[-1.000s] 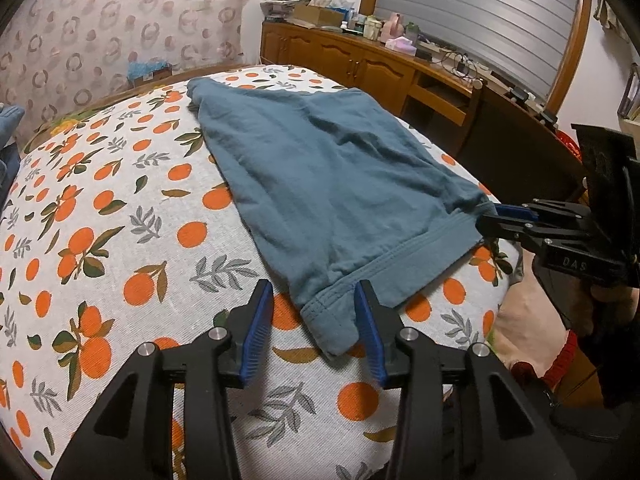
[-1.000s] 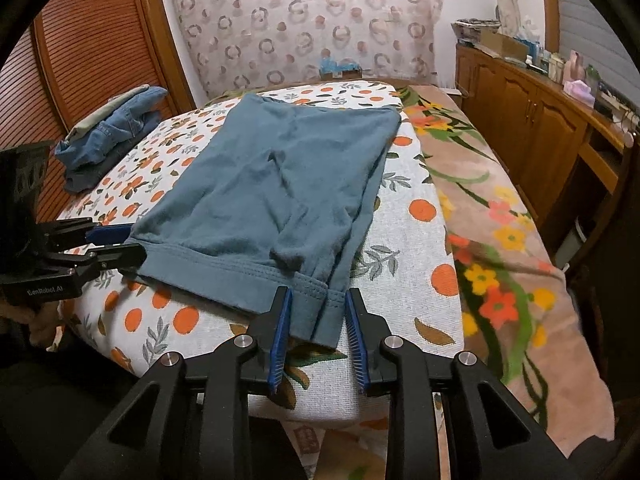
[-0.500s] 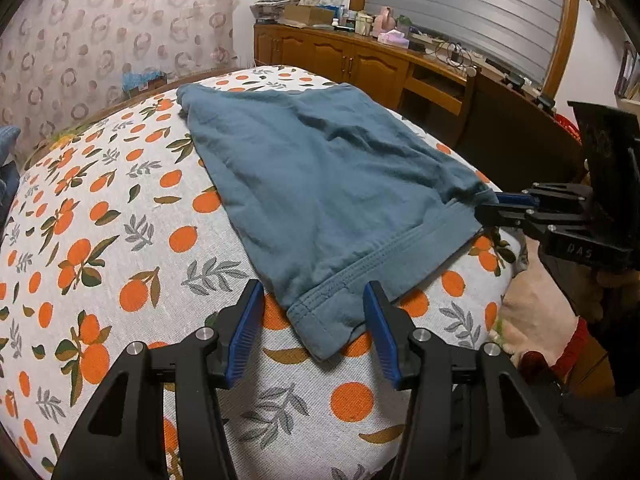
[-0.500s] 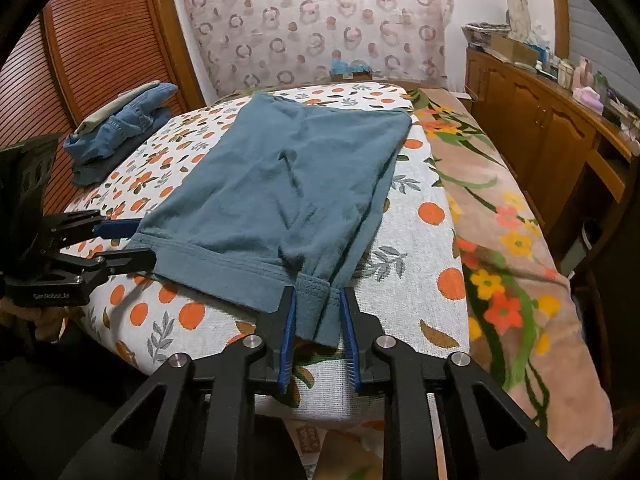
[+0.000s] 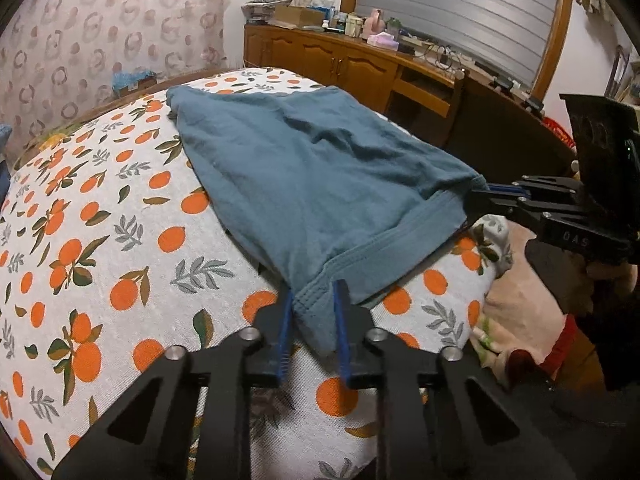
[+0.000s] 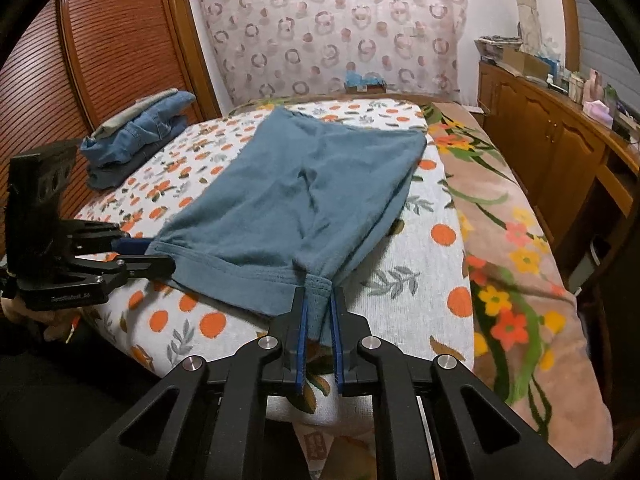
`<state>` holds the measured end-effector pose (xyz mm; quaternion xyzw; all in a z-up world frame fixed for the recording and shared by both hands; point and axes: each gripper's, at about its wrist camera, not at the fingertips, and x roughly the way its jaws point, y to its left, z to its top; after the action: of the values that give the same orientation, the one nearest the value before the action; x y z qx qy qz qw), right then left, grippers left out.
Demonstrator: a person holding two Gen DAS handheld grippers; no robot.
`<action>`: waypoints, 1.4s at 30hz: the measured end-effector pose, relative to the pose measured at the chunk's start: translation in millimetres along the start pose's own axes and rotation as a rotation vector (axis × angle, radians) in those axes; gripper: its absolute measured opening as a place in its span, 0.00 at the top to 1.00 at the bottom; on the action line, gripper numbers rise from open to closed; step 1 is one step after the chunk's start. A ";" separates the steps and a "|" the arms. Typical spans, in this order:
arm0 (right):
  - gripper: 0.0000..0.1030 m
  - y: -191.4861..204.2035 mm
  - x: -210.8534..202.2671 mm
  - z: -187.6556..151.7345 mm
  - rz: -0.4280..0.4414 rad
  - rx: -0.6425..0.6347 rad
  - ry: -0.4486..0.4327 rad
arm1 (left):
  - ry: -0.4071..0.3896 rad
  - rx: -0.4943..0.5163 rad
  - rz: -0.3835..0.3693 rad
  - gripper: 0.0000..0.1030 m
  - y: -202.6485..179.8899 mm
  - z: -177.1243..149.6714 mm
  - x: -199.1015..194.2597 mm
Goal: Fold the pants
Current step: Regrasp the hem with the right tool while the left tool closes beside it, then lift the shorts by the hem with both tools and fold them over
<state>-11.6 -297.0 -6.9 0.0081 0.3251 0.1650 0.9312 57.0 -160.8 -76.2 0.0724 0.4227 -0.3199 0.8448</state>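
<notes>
Both corners pinched now — left gripper (image 5: 312,316) and right gripper (image 6: 319,312) have just closed on the waistband of the pants (image 6: 304,200) at the bed's (image 6: 420,264) near edge; thin bites, so a corner could slip on lifting

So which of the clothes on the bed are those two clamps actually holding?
The teal pants spread flat mid-bed: the left gripper and right gripper each pinch a waistband corner. The folded denim pile by the wooden wall lies untouched.
</notes>
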 end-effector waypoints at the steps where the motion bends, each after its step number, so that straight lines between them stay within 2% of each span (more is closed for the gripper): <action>1: 0.90 1.4 -1.4 1.1 0.000 -0.002 -0.007 | -0.007 -0.005 -0.004 0.85 -0.1 0.4 -2.0; 7: 0.90 8.7 -16.5 17.2 0.007 -0.033 -0.069 | -0.092 -0.026 -0.032 0.87 1.3 15.8 -32.9; 15: 0.90 29.7 -52.0 61.5 0.023 -0.109 -0.205 | -0.241 -0.023 -0.002 0.88 10.1 50.5 -97.0; 21: 0.90 59.3 -81.3 104.5 0.039 -0.204 -0.319 | -0.350 -0.019 0.059 0.88 23.6 74.2 -149.0; 27: 0.90 86.9 -90.3 140.4 0.071 -0.263 -0.381 | -0.436 -0.022 0.117 0.88 42.1 91.8 -189.5; 31: 0.90 94.0 -74.3 160.1 0.092 -0.290 -0.387 | -0.459 -0.030 0.168 0.88 58.0 103.9 -199.3; 36: 0.90 84.5 -36.6 184.4 0.085 -0.320 -0.363 | -0.456 -0.073 0.234 0.88 96.5 125.8 -187.0; 39: 0.90 86.0 -7.4 214.2 0.068 -0.321 -0.349 | -0.453 -0.083 0.304 0.88 116.2 143.7 -177.3; 42: 0.90 86.1 15.7 246.8 0.034 -0.313 -0.374 | -0.491 -0.070 0.369 0.88 128.9 167.2 -176.9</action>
<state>124.0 -188.0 188.8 -0.1005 0.1171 0.2245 0.9622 168.8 -40.5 144.9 0.0391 0.1965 -0.1544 0.9675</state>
